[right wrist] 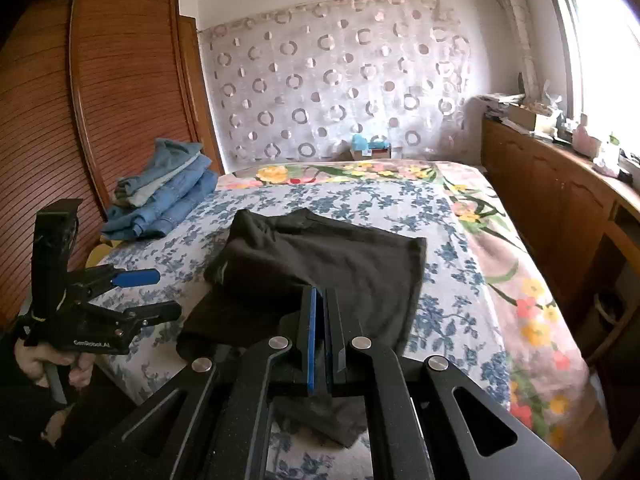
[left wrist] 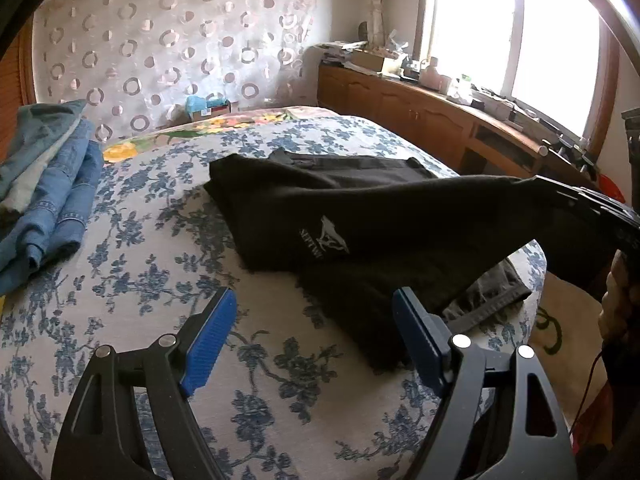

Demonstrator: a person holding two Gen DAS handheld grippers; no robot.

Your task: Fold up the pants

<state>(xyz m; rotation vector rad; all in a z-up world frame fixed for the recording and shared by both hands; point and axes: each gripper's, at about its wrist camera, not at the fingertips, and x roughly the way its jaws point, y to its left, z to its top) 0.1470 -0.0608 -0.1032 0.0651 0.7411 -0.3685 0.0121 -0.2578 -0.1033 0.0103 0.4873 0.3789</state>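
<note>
Lying half-folded on blue-floral bedspread [right wrist: 360, 208]: black pants [right wrist: 320, 256], one leg pinched in closed right gripper [right wrist: 320, 312] and lifted. Left gripper [left wrist: 314, 312] gaping, empty, just beside fabric. Stacked jeans [right wrist: 160, 204] near louvred wardrobe [right wrist: 80, 120], well apart. Left wrist view alone: white logo [left wrist: 326, 236], lettering unreadable. Right wrist view alone: "GenRobot.AI" on left gripper.

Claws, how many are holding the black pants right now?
1. The right claw is shut on the black pants, lifting one end off the bed. The left claw is open beside them, holding nothing.
</note>
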